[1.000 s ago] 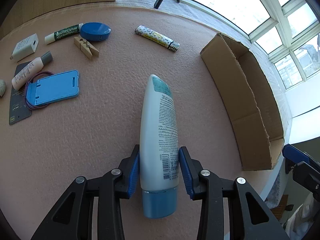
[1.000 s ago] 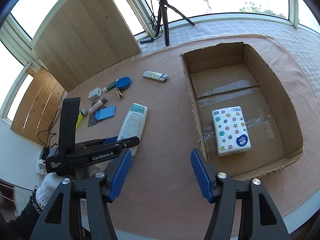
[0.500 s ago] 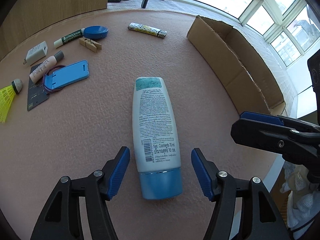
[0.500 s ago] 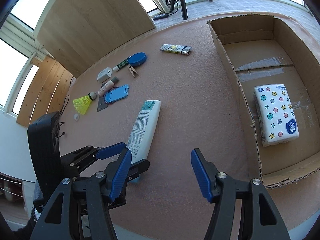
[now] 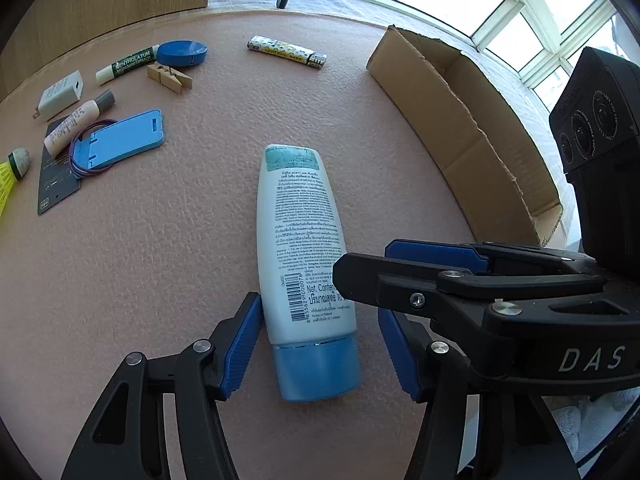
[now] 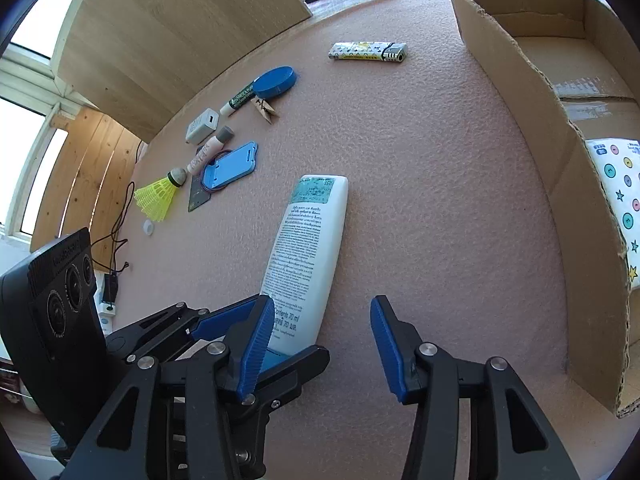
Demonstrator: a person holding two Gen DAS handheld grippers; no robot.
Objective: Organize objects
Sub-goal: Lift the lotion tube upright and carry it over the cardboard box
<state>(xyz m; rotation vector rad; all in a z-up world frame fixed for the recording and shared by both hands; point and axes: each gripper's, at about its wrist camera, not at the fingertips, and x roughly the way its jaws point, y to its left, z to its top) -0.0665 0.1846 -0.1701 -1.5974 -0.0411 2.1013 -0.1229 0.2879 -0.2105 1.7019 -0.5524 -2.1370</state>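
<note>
A white lotion tube with a blue cap [image 5: 300, 248] lies flat on the pink table; it also shows in the right wrist view [image 6: 308, 252]. My left gripper [image 5: 320, 344] is open, its blue pads on either side of the tube's cap end, the left pad touching or nearly touching. My right gripper [image 6: 322, 344] is open and empty, low over the table just right of the tube, crossing in front of the left gripper. An open cardboard box [image 6: 560, 128] stands to the right and holds a tissue pack [image 6: 618, 184].
Small items lie at the far left: a lighter [image 5: 286, 52], blue round lid [image 5: 182, 53], lip balm tube [image 5: 128, 63], clothespin [image 5: 170, 77], white charger [image 5: 60, 94], small cream tube [image 5: 76, 122], blue holder [image 5: 120, 142], yellow shuttlecock [image 6: 160, 194]. A wooden panel stands behind.
My left gripper let go of the tube and opened, and the tube stays flat on the table. My right gripper moved left and down, close beside the tube and over the left gripper.
</note>
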